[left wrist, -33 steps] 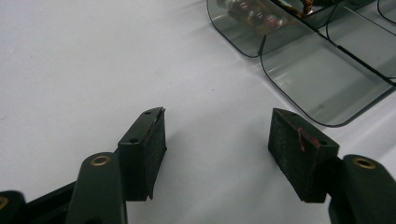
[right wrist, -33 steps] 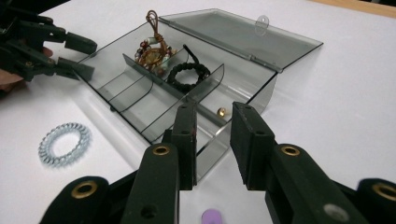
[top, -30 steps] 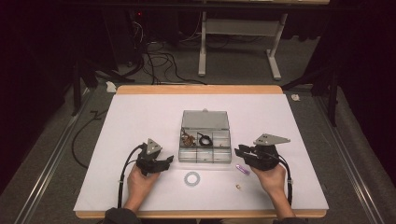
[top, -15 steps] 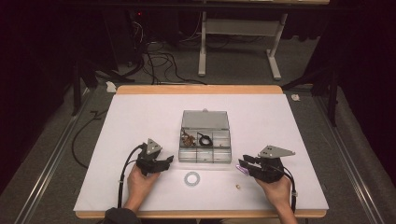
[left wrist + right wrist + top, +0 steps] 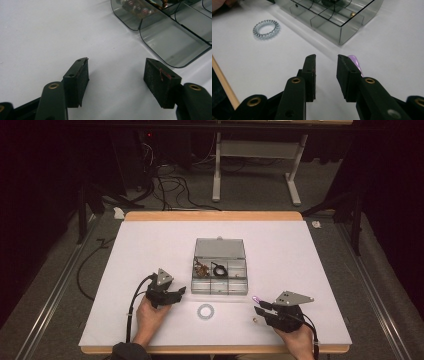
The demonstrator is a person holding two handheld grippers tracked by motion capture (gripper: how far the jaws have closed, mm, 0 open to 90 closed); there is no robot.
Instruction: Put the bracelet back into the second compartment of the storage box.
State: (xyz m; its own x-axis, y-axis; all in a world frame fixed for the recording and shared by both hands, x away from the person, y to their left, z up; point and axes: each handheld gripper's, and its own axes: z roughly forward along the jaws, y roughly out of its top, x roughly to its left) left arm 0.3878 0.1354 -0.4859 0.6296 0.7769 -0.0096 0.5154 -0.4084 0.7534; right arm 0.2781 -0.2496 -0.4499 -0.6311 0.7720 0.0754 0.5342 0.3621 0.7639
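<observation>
A clear compartment box (image 5: 220, 270) stands open at the table's middle, with small jewellery pieces and a black ring in its cells. A clear coiled hair tie (image 5: 205, 311) lies in front of it, seen as well in the right gripper view (image 5: 266, 29). My left gripper (image 5: 180, 292) rests open left of the box, nothing between its jaws (image 5: 116, 62). My right gripper (image 5: 258, 309) is low near the front right, open and empty (image 5: 325, 56). A small purple piece (image 5: 355, 62) lies just beyond its right jaw, apart from the pads.
The box's near corner (image 5: 342, 32) is close ahead of the right gripper, and its smoked lid (image 5: 172, 45) lies ahead of the left. A tiny pale item (image 5: 254, 320) sits on the white mat near the right gripper. The wooden table edge (image 5: 215, 350) runs just behind both hands.
My right gripper has drawn back toward the near edge and sunk lower. The left gripper, the box and the hair tie have stayed put.
</observation>
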